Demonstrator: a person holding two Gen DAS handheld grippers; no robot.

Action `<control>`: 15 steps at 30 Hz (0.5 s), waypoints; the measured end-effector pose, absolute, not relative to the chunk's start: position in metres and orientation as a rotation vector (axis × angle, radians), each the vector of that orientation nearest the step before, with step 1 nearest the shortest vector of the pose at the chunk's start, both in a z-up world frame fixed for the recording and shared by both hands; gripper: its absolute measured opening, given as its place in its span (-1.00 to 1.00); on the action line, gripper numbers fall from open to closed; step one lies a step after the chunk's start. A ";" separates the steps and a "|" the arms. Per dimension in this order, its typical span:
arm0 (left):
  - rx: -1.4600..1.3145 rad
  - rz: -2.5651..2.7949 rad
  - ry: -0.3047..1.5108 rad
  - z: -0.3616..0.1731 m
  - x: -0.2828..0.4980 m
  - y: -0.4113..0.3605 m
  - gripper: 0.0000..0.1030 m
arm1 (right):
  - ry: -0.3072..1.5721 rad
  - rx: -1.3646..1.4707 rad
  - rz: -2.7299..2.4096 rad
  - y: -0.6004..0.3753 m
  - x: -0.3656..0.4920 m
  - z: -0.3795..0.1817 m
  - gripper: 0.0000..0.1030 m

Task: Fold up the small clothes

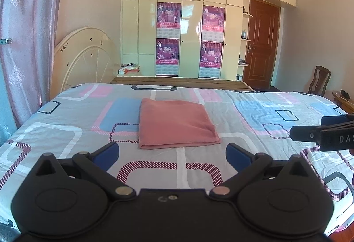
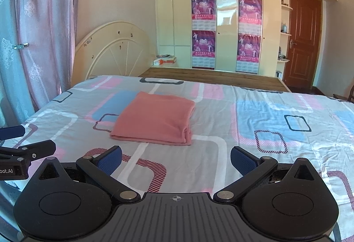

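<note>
A salmon-pink garment point(image 1: 174, 123) lies folded into a neat rectangle on the patterned bedsheet point(image 1: 66, 131). In the right wrist view the pink garment point(image 2: 154, 119) shows stacked layers along its right edge. My left gripper point(image 1: 172, 157) hovers just in front of its near edge, open, with nothing between the blue pads. My right gripper point(image 2: 176, 161) is also open and empty, a little nearer than the cloth and to its right. Each gripper shows at the edge of the other's view: the right gripper point(image 1: 309, 129) and the left gripper point(image 2: 24, 142).
A cream headboard point(image 1: 88, 58) stands at the bed's left end beside pink curtains point(image 1: 26, 43). A cream wardrobe point(image 1: 188, 21) with posters and a brown door point(image 1: 261, 43) are beyond the bed. A wooden chair point(image 1: 320, 80) sits far right.
</note>
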State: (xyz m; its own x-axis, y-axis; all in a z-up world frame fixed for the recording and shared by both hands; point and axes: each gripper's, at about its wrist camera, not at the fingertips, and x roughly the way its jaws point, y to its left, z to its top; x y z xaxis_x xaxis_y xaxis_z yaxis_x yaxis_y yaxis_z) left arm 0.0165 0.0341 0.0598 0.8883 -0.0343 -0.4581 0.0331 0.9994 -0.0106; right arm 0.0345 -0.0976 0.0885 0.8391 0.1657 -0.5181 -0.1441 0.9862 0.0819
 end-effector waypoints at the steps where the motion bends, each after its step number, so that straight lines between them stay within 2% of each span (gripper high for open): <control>1: -0.001 -0.036 0.475 0.060 0.017 0.034 0.99 | 0.551 0.040 0.163 -0.098 0.035 0.089 1.00; 15: 0.005 -0.045 0.474 0.059 0.021 0.032 0.99 | 0.553 0.047 0.157 -0.101 0.036 0.089 1.00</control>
